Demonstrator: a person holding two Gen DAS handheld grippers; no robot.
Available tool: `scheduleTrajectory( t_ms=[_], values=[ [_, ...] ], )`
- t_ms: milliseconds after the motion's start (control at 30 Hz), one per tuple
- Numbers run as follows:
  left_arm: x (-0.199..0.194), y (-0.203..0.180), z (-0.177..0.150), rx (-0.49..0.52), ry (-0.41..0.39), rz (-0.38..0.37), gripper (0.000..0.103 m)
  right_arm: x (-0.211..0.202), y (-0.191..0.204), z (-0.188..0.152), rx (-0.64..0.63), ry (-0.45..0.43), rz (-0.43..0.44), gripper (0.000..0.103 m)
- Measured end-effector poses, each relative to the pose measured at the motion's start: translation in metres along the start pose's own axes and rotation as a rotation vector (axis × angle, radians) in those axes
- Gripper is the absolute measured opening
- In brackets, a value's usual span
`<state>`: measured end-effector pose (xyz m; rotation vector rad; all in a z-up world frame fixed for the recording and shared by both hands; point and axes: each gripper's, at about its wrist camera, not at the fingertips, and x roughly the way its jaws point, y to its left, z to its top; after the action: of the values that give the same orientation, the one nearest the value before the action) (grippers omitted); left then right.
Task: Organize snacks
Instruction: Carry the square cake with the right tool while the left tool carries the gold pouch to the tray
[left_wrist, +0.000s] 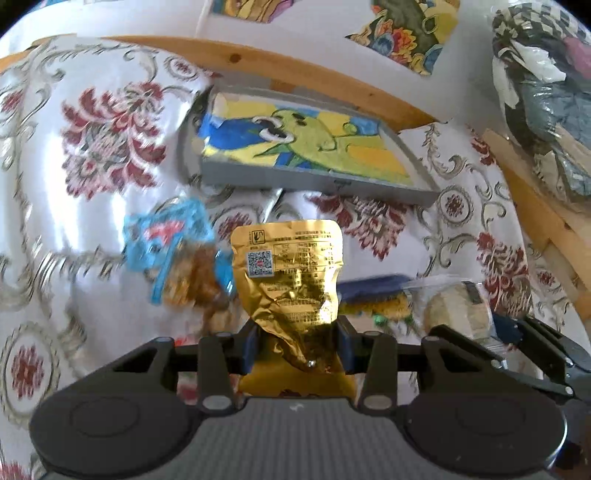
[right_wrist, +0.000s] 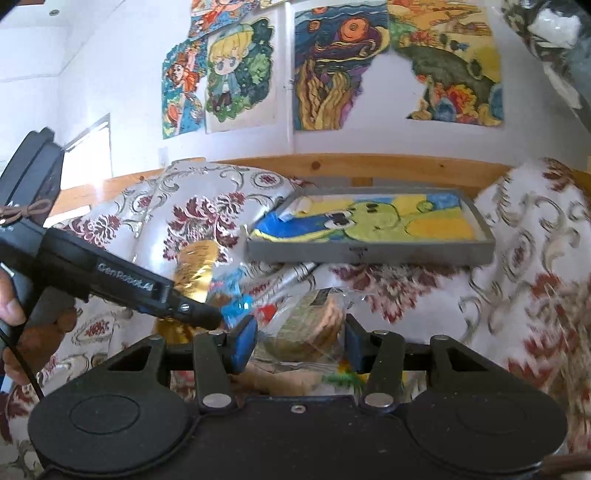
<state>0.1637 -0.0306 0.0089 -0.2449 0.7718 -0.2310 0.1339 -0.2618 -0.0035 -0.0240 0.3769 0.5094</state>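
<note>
Clamped in the left gripper (left_wrist: 297, 345): a crumpled gold pouch (left_wrist: 290, 275), held upright by its lower end, label side toward the camera, lifted clear of the floral cloth (left_wrist: 92, 155). Just left of it, blurred, a blue packet (left_wrist: 166, 247) on the cloth. Beyond, a grey tray (left_wrist: 314, 184) lined with a green-and-yellow drawing, tilted against the wooden rail (left_wrist: 332, 79).

Closed on a clear biscuit pack (right_wrist: 306, 325): the right gripper (right_wrist: 301, 341), blue pads (right_wrist: 245, 341) pressing both sides. Underneath, more snacks, too blurred to tell apart. Left of that, seen from the right wrist, the other gripper with the gold pouch. Drawings (right_wrist: 332, 66) taped on the white wall behind.
</note>
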Motion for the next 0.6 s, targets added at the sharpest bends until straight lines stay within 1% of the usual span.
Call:
scheduleTrajectory(
  t_ms=[167, 267, 400, 600],
  values=[
    [0.011, -0.005, 0.038, 0.020, -0.038, -0.020, 0.046, 0.035, -0.014, 0.028, -0.040, -0.009, 0.029, 0.051],
    [0.024, -0.003, 0.064, 0.024, -0.050, -0.021, 0.046, 0.062, -0.026, 0.044, -0.024, 0.000, 0.033, 0.051],
    [0.047, 0.004, 0.101, 0.025, -0.068, 0.012, 0.046, 0.099, -0.040, 0.060, 0.019, 0.004, 0.022, 0.051],
    [0.081, 0.015, 0.146, 0.009, -0.087, 0.042, 0.046, 0.144, -0.062, 0.081, 0.064, -0.043, -0.022, 0.051]
  ],
)
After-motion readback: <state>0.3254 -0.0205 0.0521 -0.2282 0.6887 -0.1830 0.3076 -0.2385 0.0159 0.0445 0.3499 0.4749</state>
